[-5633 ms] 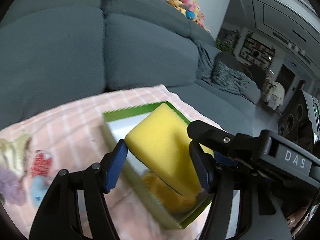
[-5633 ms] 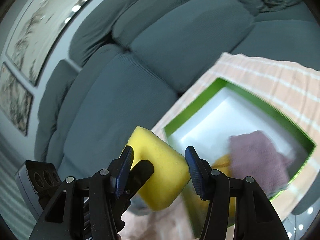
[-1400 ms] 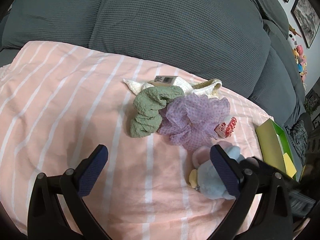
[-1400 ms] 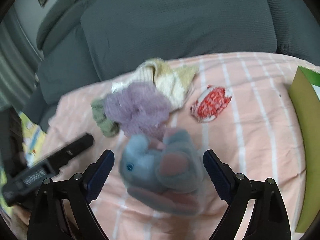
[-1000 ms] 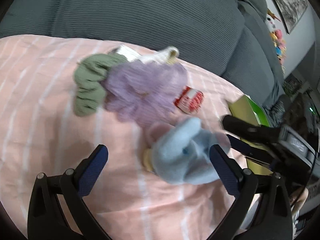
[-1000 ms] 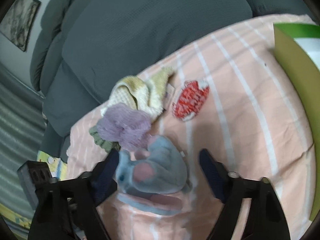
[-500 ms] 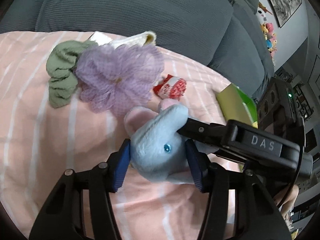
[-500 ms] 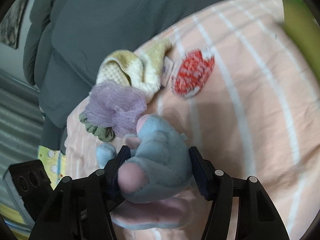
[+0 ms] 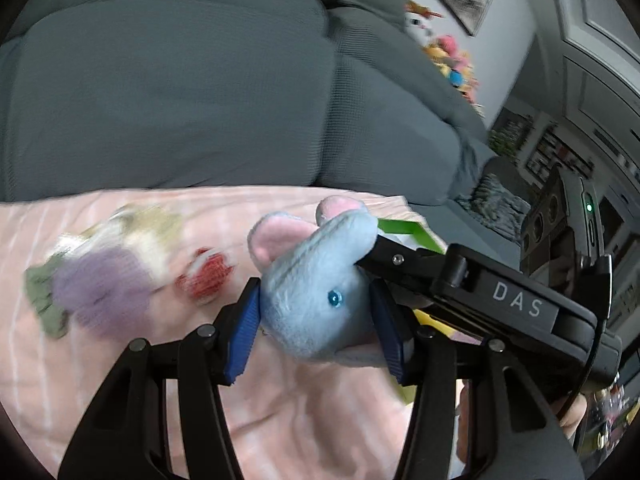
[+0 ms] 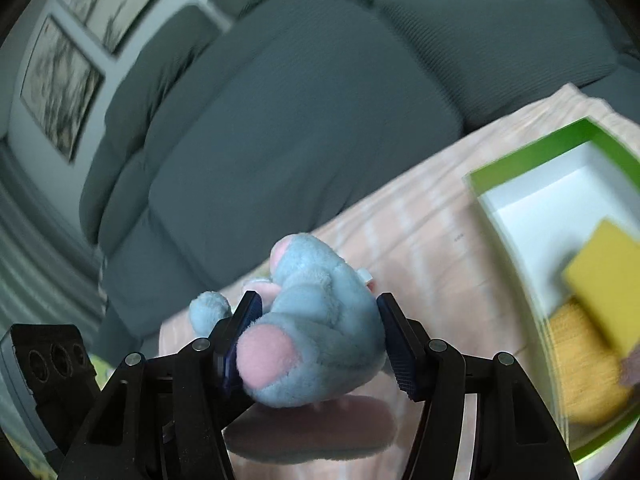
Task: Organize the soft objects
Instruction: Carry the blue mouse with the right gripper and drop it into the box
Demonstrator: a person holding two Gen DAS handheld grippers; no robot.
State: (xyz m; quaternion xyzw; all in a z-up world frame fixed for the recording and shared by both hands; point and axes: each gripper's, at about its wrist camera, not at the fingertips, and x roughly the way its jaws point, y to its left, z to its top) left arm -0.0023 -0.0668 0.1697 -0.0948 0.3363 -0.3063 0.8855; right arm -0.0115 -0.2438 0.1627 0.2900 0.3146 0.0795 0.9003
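Observation:
A light-blue plush mouse (image 9: 316, 300) with pink ears hangs above the pink striped cloth, held from both sides. My left gripper (image 9: 318, 326) is shut on its head. My right gripper (image 10: 320, 344) is shut on its body, with a pink foot toward the camera; in the left wrist view that gripper's black body (image 9: 480, 300) crosses from the right. The green box (image 10: 532, 152) with white inside lies at right, holding a yellow sponge (image 10: 604, 280) and an orange soft item (image 10: 588, 384).
Left on the cloth lie a purple scrunchie (image 9: 100, 288), a green scrunchie (image 9: 42, 300), a cream knit piece (image 9: 140, 232) and a small red-and-white item (image 9: 208, 276). Grey sofa cushions (image 9: 180, 92) rise behind. Stuffed toys (image 9: 448, 60) sit on the sofa back.
Both grippers closed on the plush mouse and lifted it off the cloth, swinging toward the green box. The scrunchies and other items stayed in place.

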